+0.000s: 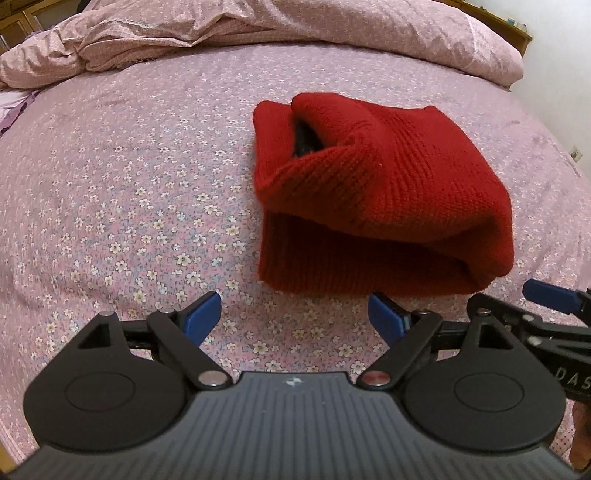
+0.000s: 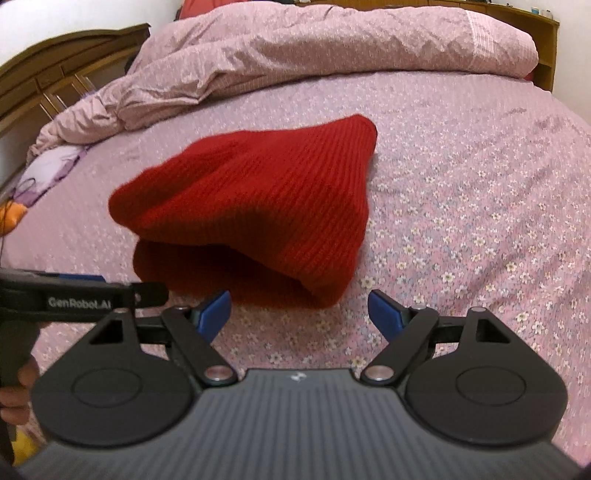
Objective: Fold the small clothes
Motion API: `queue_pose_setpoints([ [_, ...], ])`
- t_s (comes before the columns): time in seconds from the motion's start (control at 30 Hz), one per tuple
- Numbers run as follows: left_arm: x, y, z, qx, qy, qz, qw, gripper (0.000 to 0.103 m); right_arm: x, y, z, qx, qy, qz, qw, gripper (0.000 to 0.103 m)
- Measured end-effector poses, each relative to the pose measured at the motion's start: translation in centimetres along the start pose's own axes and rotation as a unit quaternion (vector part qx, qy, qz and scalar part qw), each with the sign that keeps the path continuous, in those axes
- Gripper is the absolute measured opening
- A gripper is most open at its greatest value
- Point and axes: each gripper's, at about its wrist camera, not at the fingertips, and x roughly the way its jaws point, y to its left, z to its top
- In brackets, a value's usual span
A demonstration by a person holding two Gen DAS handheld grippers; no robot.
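A red knit garment lies folded in a thick bundle on the bed, its open fold facing me; it also shows in the right wrist view. My left gripper is open and empty, just in front of the bundle's near edge. My right gripper is open and empty, also just short of the near edge. The right gripper's blue-tipped finger shows at the right of the left wrist view. The left gripper's black body shows at the left of the right wrist view.
The bed has a pink flowered sheet. A crumpled pink quilt is heaped along the far side. A wooden headboard stands at the far left. A purple-and-white cloth and an orange item lie at the left edge.
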Motion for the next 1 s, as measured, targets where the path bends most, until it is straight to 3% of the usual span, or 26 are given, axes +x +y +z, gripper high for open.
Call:
queue_pose_setpoints([
  [1.0, 0.30, -0.63, 0.08, 0.008, -0.001, 0.009, 0.9999, 0.090, 0.80, 0.27, -0.45, 0.008, 0.024, 0.007, 1.000, 0.083],
])
